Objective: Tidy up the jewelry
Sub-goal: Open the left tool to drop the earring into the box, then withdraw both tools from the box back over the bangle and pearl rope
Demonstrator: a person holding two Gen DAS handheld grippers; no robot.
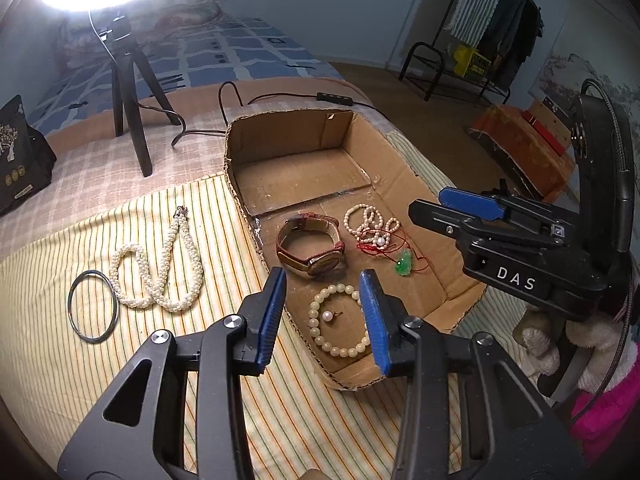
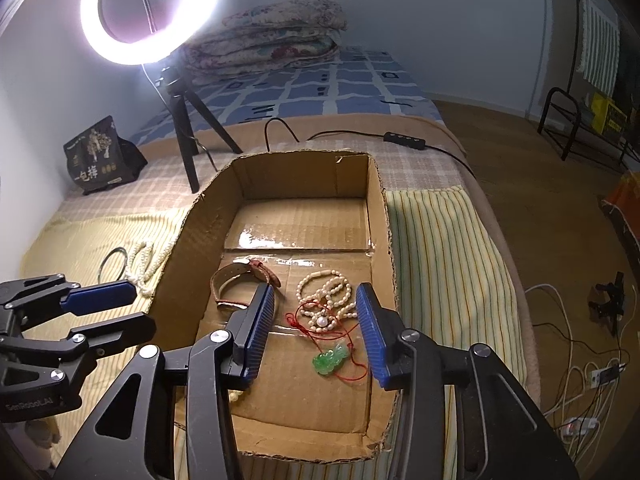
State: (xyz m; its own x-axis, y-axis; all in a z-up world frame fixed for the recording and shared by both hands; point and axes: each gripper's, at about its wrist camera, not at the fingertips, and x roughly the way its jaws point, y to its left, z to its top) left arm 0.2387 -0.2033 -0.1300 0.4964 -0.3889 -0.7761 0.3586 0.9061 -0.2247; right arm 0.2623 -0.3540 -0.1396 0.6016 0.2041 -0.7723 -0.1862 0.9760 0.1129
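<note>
A shallow cardboard box (image 1: 404, 184) (image 2: 384, 216) lies on a striped cloth. Inside it are a brown-strap watch (image 1: 312, 250) (image 2: 236, 280), a small pearl strand with red cord (image 1: 370, 226) (image 2: 326, 300), a green pendant (image 1: 405, 264) (image 2: 330, 359), a cream bead bracelet (image 1: 340, 320) and a pearl earring (image 1: 329, 316). Outside, left of the box, lie a thick pearl necklace (image 1: 160, 272) (image 2: 144, 264) and a metal bangle (image 1: 93, 306) (image 2: 113, 260). My left gripper (image 1: 324, 312) (image 2: 106, 312) is open and empty above the bead bracelet. My right gripper (image 2: 316, 332) (image 1: 448, 208) is open and empty above the pendant.
A ring light on a tripod (image 2: 188, 140) (image 1: 128, 92) stands behind the box, its cable and switch (image 2: 404, 140) trailing right. A black bag (image 2: 100, 160) (image 1: 20, 160) sits far left. The bed edge drops to the floor on the right, with cables (image 2: 580, 380).
</note>
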